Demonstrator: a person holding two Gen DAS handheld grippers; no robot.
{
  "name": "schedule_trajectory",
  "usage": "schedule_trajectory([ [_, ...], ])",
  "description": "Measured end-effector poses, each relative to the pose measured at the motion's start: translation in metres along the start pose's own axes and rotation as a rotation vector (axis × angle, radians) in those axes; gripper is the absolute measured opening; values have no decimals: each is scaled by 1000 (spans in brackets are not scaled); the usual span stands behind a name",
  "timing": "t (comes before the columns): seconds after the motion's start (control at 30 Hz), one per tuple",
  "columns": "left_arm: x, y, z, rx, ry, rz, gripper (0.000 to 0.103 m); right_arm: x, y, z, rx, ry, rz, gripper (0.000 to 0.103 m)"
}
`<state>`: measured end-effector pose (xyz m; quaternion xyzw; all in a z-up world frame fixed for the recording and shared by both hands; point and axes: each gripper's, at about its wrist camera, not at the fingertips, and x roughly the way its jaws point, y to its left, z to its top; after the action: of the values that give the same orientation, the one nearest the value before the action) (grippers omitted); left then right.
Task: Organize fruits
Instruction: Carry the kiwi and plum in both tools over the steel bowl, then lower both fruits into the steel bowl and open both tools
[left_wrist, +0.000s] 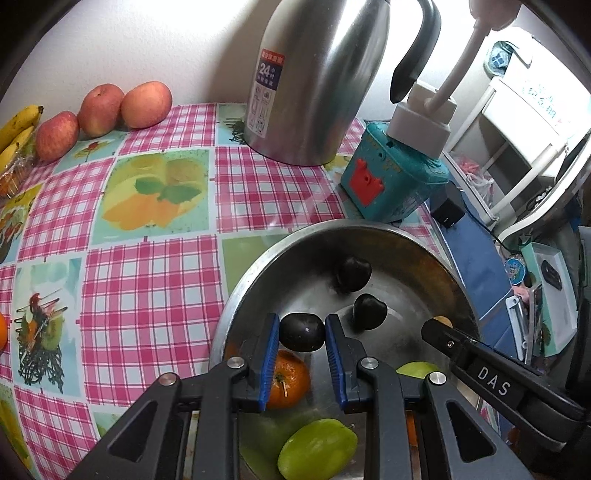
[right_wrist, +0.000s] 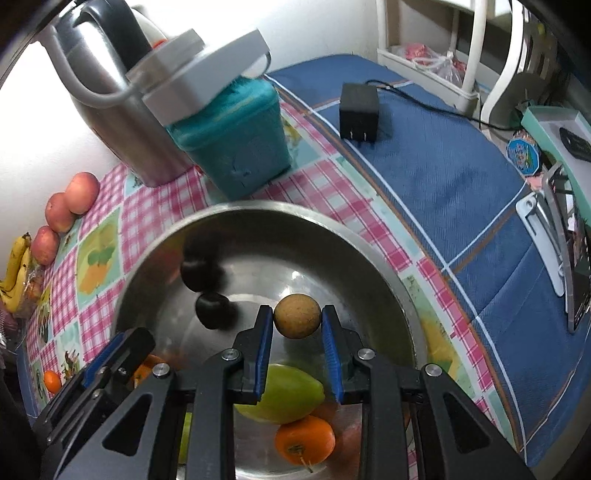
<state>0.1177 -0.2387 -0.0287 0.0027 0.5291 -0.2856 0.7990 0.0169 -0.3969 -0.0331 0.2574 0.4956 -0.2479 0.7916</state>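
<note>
A steel bowl (left_wrist: 258, 266) (right_wrist: 369, 236) sits on the checked tablecloth. Over it my left gripper (left_wrist: 302, 332) is shut on a dark plum (left_wrist: 302, 331). Two more dark plums (left_wrist: 352, 274) (left_wrist: 369, 312) lie inside, with an orange (left_wrist: 290, 380) and green fruits (left_wrist: 317, 446) lower down. My right gripper (right_wrist: 297, 320) is shut on a small round brown fruit (right_wrist: 297, 315) above the bowl. Below it lie a green fruit (right_wrist: 288, 395), an orange (right_wrist: 304, 439) and the two plums (right_wrist: 197, 271) (right_wrist: 212, 310). The other gripper's finger shows in each view.
Three red apples (left_wrist: 101, 109) and bananas (left_wrist: 16, 133) line the wall at the far left. A steel thermos (left_wrist: 317, 81) and a teal box (left_wrist: 391, 181) stand behind the bowl. A black power adapter (right_wrist: 360, 112) lies on the blue cloth to the right.
</note>
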Motion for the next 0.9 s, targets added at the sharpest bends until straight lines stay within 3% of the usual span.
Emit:
schedule_trajectory([
  [0.5, -1, -1, 0, -3, 7, -8, 29, -1, -2, 0, 6, 5, -6, 28],
  [0.57, -1, -1, 0, -6, 13, -15, 30, -3, -2, 1, 7, 2, -4, 28],
  [0.63, -2, -1, 0, -3, 11, -15, 41, -4, -2, 2, 8, -3, -2, 32],
  [0.9, -12, -3, 4, 0, -6, -28, 42, -11, -3, 4, 16, -23, 2, 35],
])
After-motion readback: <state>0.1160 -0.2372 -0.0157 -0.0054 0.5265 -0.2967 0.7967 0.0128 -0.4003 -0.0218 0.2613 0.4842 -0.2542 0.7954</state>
